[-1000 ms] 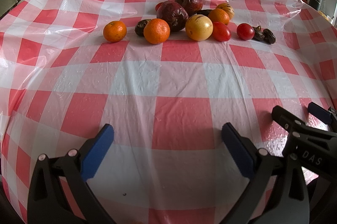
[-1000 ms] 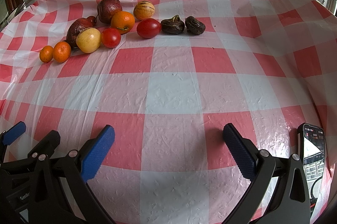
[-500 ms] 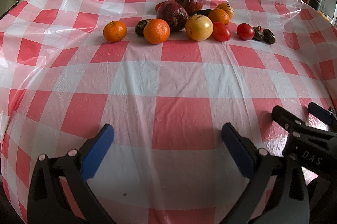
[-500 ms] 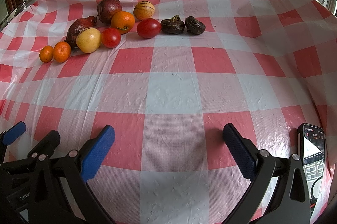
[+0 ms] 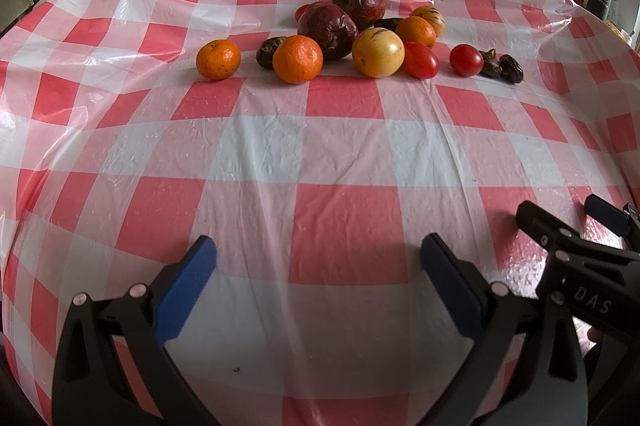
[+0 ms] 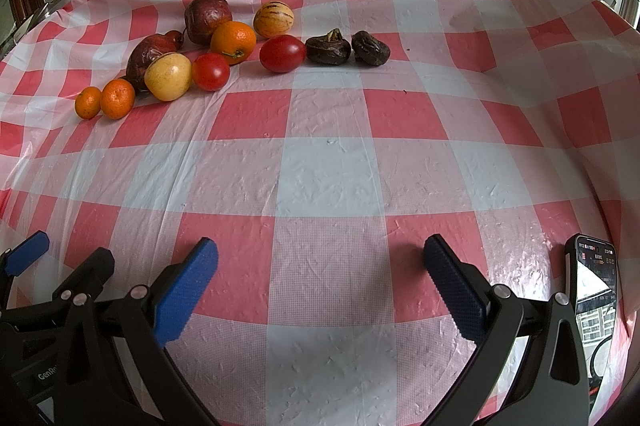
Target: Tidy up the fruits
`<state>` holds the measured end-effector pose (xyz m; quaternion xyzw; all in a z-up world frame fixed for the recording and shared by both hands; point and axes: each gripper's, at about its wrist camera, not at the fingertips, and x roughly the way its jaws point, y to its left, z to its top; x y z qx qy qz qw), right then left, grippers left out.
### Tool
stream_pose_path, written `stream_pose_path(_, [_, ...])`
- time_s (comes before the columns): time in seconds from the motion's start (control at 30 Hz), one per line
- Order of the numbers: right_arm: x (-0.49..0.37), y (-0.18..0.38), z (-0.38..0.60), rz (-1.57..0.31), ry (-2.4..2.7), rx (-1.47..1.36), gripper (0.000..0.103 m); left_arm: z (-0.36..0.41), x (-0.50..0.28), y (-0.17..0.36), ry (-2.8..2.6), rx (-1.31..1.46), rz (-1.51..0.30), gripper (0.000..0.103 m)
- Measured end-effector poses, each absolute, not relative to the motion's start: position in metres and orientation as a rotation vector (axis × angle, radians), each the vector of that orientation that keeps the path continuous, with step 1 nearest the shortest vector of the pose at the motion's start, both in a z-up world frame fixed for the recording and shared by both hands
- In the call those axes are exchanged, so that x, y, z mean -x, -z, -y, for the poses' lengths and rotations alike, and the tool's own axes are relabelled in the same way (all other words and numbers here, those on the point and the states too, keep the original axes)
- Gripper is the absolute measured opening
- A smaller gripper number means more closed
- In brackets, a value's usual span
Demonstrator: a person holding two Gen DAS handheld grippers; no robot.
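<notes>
Tongs first: left tongs (image 5: 318,268) and right tongs (image 6: 320,268) side by side, blue pads spread wide apart, nothing gripped, low above the near edge of the worktop with the red-and-white checked plastic cloth (image 6: 328,186). Probably held back here to survey before choosing a first piece. Well apart from both, at the far side, a loose cluster of mixed fruits (image 5: 352,34): small orange mandarins (image 5: 218,59), wrinkled dark-red round fruits (image 5: 327,29), a smooth yellow round fruit (image 5: 378,52), glossy red tomatoes (image 6: 282,53), shrivelled dark-brown fruits (image 6: 328,46). Unsorted still, kinds touching and mingled. At the right edge, a black smartphone (image 6: 595,280).
</notes>
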<state>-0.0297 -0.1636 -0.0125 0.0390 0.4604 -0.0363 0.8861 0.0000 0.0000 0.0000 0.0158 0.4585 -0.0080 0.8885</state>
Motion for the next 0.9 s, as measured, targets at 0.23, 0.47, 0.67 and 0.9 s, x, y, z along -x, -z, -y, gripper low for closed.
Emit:
stream_pose_path(0.23, [0.024,0.009,0.163,-1.027,0.033,-0.059,0.099,-0.006,0.001,-0.004,0.117,-0.047,-0.988,0.102])
stream_pose_path(0.47, [0.017,0.008,0.172,-1.030,0.025,-0.127,0.099,-0.057,-0.041,-0.004,0.083,-0.044,-0.999,0.102])
stream_pose_path(0.67, [-0.004,0.007,0.172,-1.019,-0.007,-0.137,0.099,-0.099,-0.104,-0.004,0.054,0.020,-0.989,0.102])
stream_pose_path(0.9, [-0.047,0.008,0.176,-1.025,-0.018,-0.129,0.098,-0.103,-0.151,-0.006,0.104,0.010,-0.974,0.094])
